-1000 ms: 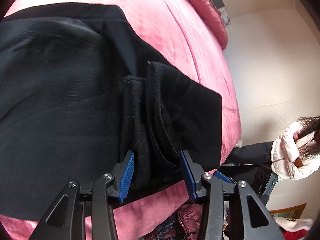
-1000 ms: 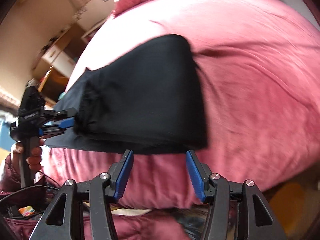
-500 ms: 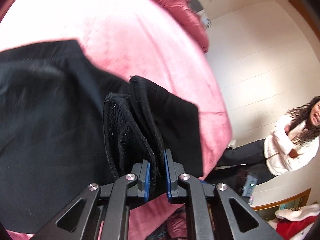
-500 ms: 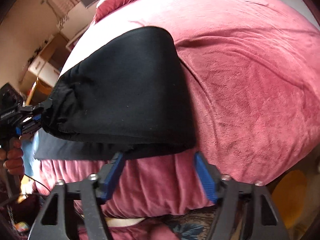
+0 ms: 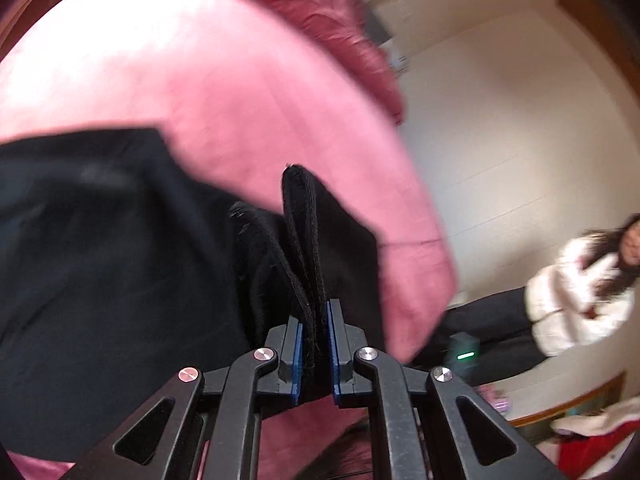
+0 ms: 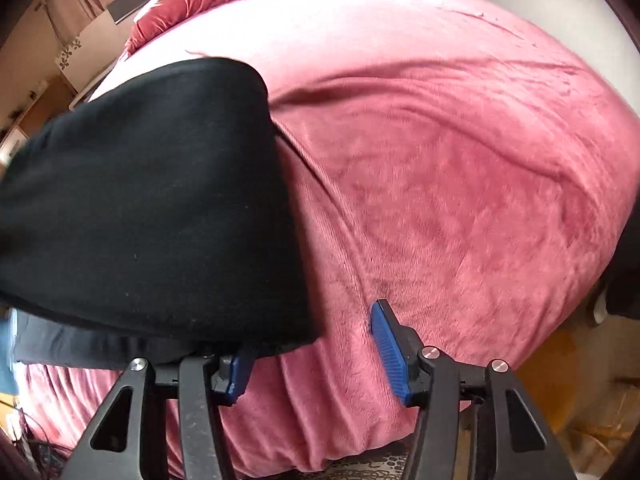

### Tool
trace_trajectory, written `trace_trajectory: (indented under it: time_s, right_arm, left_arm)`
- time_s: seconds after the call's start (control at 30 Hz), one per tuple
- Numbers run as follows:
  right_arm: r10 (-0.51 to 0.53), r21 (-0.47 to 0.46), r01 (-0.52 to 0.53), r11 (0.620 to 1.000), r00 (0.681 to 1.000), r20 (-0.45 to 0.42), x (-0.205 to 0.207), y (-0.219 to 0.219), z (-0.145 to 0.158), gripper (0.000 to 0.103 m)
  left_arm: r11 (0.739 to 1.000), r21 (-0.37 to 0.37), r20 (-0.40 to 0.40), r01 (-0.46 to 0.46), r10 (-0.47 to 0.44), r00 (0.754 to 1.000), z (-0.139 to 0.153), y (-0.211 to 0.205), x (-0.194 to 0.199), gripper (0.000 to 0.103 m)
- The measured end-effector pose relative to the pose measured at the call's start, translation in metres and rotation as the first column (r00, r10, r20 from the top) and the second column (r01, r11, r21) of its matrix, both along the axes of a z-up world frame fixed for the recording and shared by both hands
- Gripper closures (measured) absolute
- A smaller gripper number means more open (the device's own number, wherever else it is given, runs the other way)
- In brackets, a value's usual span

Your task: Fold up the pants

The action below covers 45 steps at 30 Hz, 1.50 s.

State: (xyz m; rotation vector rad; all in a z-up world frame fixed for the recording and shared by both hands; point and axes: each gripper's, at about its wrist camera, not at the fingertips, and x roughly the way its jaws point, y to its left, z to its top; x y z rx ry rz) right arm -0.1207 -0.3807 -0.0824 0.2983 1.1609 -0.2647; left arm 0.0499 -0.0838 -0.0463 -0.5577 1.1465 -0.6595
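Pinching stacked hems of the black pants on the pink bedspread, left gripper clamped to carry a fold; right gripper spread wide at the folded corner, likely readying its grip.

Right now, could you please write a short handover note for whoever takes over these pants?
Left hand-held gripper: shut on a bunched edge of the black pants, lifted off the pink bed cover.
Right hand-held gripper: open at the near right corner of the pants; one finger is under that corner, nothing clamped.
Done: the pants lie partly folded in layers on the bed cover.
Left: probably clamp the right corner, carry both ends over, lay flat, release.
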Motion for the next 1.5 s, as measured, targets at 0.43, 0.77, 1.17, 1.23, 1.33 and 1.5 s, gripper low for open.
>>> trace_trajectory:
  time_s: [0.43, 0.77, 1.17, 1.23, 1.33, 1.5]
  right_arm:
    - [0.124, 0.039, -0.122, 0.992, 0.991, -0.05, -0.012, -0.004, 0.017, 0.043]
    - [0.142, 0.075, -0.15, 0.986, 0.985, 0.096, 0.006, -0.01, 0.067, 0.043]
    - [0.018, 0.194, -0.038, 0.98, 0.994, 0.104, 0.06, -0.008, 0.045, 0.041]
    - [0.011, 0.207, -0.032, 0.978, 0.995, 0.101, 0.062, -0.008, 0.039, 0.042]
    - [0.024, 0.185, -0.043, 0.982, 0.994, 0.105, 0.064, -0.005, 0.032, 0.047]
    - [0.039, 0.165, -0.052, 0.985, 0.996, 0.08, 0.072, -0.001, 0.01, 0.048]
  left_arm:
    - [0.997, 0.069, -0.064, -0.036, 0.041, 0.997, -0.033, 0.021, -0.008, 0.079]
    - [0.989, -0.018, -0.127, -0.144, 0.14, 0.982, -0.032, 0.045, 0.041, 0.07]
    - [0.991, 0.021, -0.149, -0.135, 0.136, 0.979, -0.047, 0.009, 0.075, 0.096]
    - [0.993, 0.024, -0.078, -0.119, 0.12, 0.99, -0.041, 0.005, 0.075, 0.099]
    - [0.992, 0.032, 0.031, -0.121, 0.12, 0.992, -0.023, 0.008, 0.062, 0.1]
    - [0.963, 0.251, 0.03, -0.097, 0.093, 0.995, -0.049, -0.004, 0.061, 0.099]
